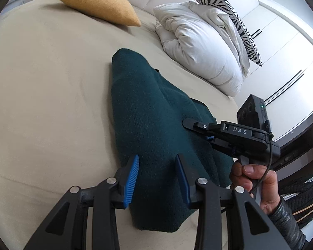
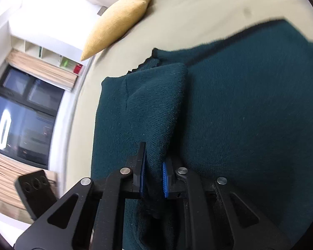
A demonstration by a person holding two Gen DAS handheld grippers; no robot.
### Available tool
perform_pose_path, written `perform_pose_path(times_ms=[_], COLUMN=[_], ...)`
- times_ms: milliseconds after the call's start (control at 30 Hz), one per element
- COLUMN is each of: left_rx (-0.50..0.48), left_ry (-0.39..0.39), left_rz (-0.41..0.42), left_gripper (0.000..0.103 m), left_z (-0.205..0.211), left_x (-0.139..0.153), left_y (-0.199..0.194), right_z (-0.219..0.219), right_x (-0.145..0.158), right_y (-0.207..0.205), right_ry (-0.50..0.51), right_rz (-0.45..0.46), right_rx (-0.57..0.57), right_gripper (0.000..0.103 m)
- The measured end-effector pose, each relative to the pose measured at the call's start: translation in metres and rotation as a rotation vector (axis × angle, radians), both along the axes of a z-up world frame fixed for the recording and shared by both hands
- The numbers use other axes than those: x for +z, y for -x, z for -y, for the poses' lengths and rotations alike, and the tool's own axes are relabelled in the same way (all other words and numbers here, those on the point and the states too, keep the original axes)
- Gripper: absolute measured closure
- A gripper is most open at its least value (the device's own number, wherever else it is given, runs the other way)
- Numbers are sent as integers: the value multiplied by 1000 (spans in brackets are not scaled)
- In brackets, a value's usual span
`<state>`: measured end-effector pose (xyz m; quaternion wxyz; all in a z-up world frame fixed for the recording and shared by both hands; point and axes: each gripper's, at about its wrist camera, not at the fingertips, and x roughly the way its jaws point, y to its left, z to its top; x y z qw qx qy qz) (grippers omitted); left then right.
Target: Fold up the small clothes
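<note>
A dark green knit sweater [image 1: 148, 112] lies on a beige bed sheet [image 1: 48, 95]. My left gripper [image 1: 156, 166] is open just above the sweater's near end, nothing between its blue pads. My right gripper [image 2: 154, 166] is shut on a raised fold of the sweater [image 2: 152, 112], which runs up between its blue pads. In the left wrist view the right gripper [image 1: 189, 124] reaches in from the right over the sweater, held by a hand [image 1: 254, 181].
A yellow cushion [image 1: 96, 2] lies at the far side of the bed. A bunched white duvet [image 1: 200, 43] and a zebra-print pillow [image 1: 229, 16] lie at the far right. A dark window [image 2: 23, 112] shows left in the right wrist view.
</note>
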<state>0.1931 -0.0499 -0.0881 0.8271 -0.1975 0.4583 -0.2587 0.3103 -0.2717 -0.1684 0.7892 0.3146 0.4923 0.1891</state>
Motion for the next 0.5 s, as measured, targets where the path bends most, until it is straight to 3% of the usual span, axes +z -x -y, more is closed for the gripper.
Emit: perform_pose_path(times_ms=[500], left_rx=[-100], left_ry=[-136], left_rz=[86], left_gripper=[63], left_z=[80], left_x=[20], left_y=[-8], right_z=[79], right_x=[29], right_y=[36], right_ry=[171], right_rz=[10], right_rx=[-33], right_gripper=[92])
